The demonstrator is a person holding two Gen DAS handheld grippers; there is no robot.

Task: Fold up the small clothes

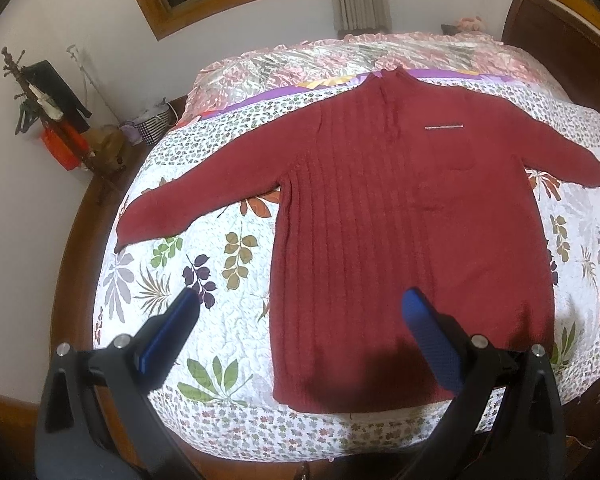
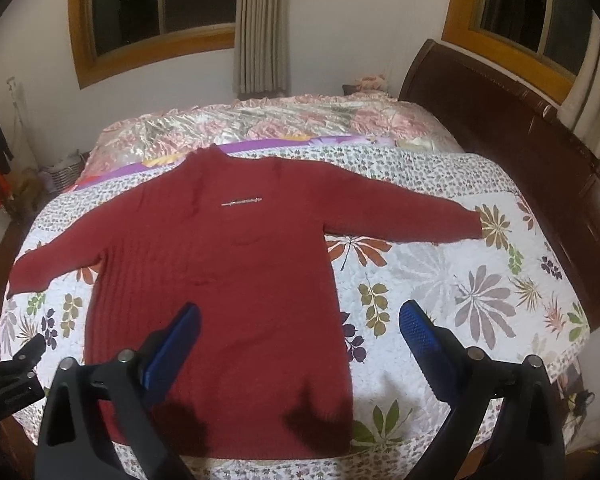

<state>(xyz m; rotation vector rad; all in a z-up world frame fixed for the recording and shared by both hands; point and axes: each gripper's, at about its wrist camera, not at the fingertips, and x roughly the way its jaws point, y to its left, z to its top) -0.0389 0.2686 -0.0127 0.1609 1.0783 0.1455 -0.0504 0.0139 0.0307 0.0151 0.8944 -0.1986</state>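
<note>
Your left gripper (image 1: 300,308) and right gripper (image 2: 300,316) hang wide apart, empty, above the red knit sweater (image 1: 400,220) spread flat on the quilt (image 2: 440,280). Pinch just 1 layer and the hem may drag unevenly.

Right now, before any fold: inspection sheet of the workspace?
Surface: floral quilt on the bed, flat.
Job's things: red sweater laid flat, sleeves spread, unfolded.
Clutter: pink bedding bunched at the far edge.
Grippers: left hand-held gripper open, above the hem; right hand-held gripper open, above the hem.
Cables: nothing seen.
Surroundings: headboard, curtain, coat stand.
</note>
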